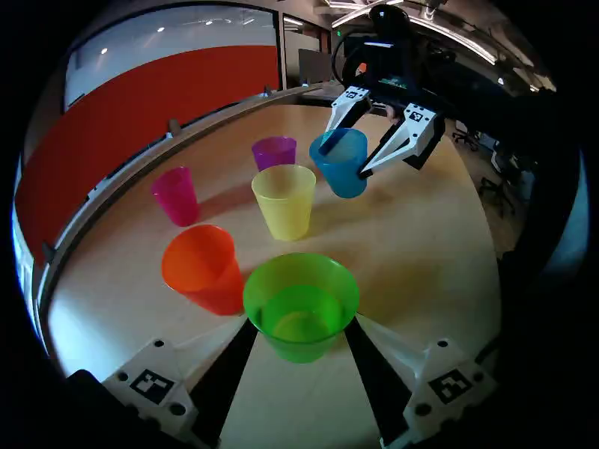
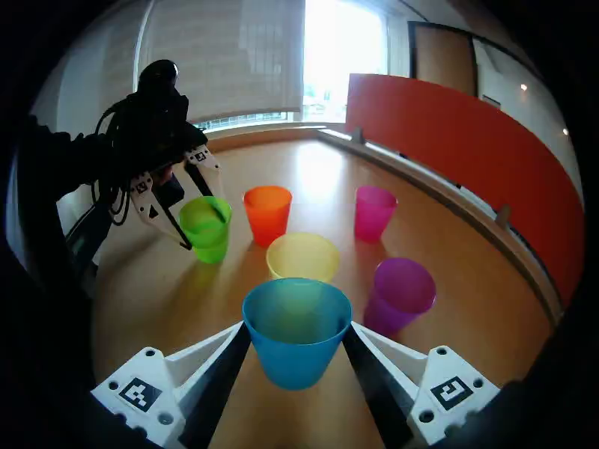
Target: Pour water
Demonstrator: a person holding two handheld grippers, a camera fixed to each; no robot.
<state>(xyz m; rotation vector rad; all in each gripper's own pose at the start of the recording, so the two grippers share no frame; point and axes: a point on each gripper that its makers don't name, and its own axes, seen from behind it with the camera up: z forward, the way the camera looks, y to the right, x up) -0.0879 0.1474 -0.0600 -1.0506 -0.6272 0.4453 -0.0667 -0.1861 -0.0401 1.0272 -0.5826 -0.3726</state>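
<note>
Left gripper view: green cup (image 1: 301, 310) at 6 o'clock, low and close, pinched on both sides by the left tongs (image 1: 301, 325). Pale disc at its bottom, water or bare base, impossible to tell. From there at 1 o'clock, across the table (image 1: 419, 247), blue cup (image 1: 348, 179), tilted a little, clamped the same way by the right tongs (image 1: 342, 163). Between the two, yellow cup (image 1: 284, 200) at 12 o'clock; orange cup (image 1: 201, 268) at 10 o'clock, just beside the green one; pink cup (image 1: 177, 196) at 11 o'clock; purple cup (image 1: 274, 153) beyond the yellow.

Likely trouble from here: smooth tapered plastic sliding through the fingers once tipped, or buckling under a hard squeeze; a spill onto the wood if rim misses rim; a knock to the orange or yellow cup, both close to the path across.

Both tongs parted only as far as the cup between them allows, each pressing its own cup on two sides, touching nothing else.
</note>
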